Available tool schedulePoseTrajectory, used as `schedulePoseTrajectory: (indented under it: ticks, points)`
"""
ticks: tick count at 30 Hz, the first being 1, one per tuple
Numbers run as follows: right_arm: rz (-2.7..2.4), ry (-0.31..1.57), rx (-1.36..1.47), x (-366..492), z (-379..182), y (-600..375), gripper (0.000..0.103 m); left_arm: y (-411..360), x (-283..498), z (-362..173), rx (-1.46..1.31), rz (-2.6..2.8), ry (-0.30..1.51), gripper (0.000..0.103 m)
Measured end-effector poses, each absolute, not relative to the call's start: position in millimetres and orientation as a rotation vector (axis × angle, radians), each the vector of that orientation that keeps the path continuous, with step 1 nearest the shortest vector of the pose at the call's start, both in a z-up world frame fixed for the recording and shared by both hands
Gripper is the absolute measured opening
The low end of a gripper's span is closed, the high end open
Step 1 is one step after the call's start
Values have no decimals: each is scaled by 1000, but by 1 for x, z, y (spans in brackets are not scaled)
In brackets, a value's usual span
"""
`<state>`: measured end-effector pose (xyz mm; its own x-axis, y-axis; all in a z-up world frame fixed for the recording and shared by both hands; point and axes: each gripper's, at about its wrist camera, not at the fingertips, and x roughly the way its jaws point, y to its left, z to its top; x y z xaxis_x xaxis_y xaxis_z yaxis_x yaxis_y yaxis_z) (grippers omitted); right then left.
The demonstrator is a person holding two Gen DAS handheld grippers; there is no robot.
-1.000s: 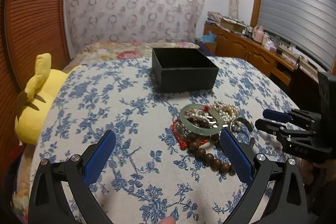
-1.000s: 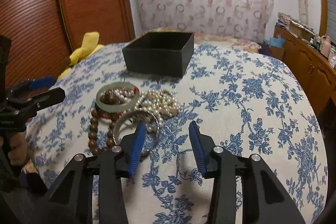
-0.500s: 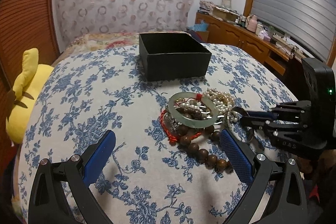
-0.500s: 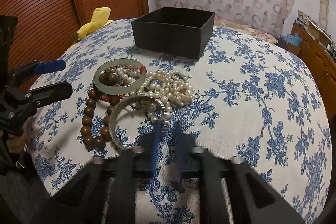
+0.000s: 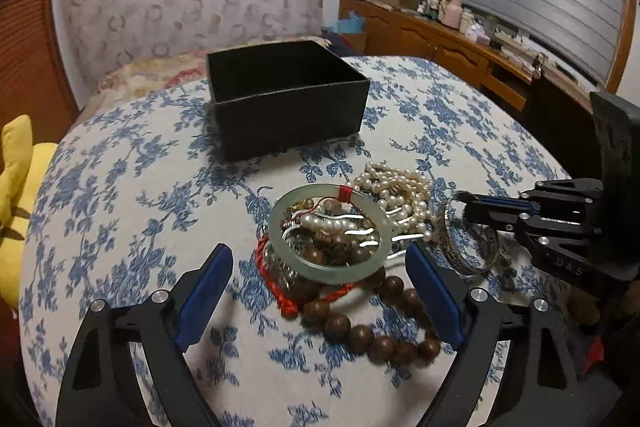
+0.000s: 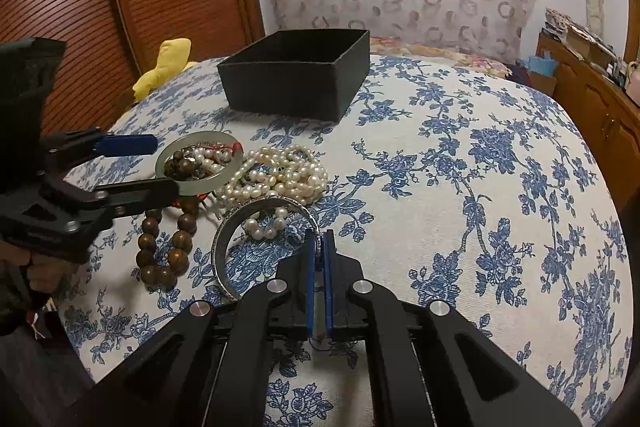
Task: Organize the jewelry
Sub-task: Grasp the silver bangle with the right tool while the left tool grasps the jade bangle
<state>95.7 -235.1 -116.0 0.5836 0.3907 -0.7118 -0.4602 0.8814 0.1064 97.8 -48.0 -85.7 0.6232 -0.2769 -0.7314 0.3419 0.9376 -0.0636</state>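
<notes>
Since a second ago, right claw (image 6: 319, 247) has gone from spread to pinching the thin silver metal bangle's (image 6: 240, 223) rim, on the blue-floral cloth surface (image 6: 480, 187) beside the pearl strands (image 6: 280, 171). Bangle likely light, rigid, slick; an edge grip may slip. Left claw (image 5: 320, 291) spread around the pale green jade bangle (image 5: 329, 233): hard, smooth, probably brittle. Open black box (image 5: 286, 99) beyond.

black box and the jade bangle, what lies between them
Only bare floral cloth lies between the black box and the jade bangle; the left wrist view shows it, the right wrist view agrees.
</notes>
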Motion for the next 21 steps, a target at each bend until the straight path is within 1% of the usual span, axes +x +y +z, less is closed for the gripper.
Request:
schedulePoseTrajectory:
  ticks: [16,17,19,21]
  points:
    - [498,805,-89,96,-118,-236,5,-80,123,-88,258,-418,865,84]
    - [499,805,-89,96,-118,-236,5,-80,124,-88,261,-420,869,80]
    - [498,805,-89,96,-118,-236,5,-80,126,-88,268,-425,879,75]
    - [498,805,-88,96,-118,-236,5,-80,126,-88,270,-433,883,73]
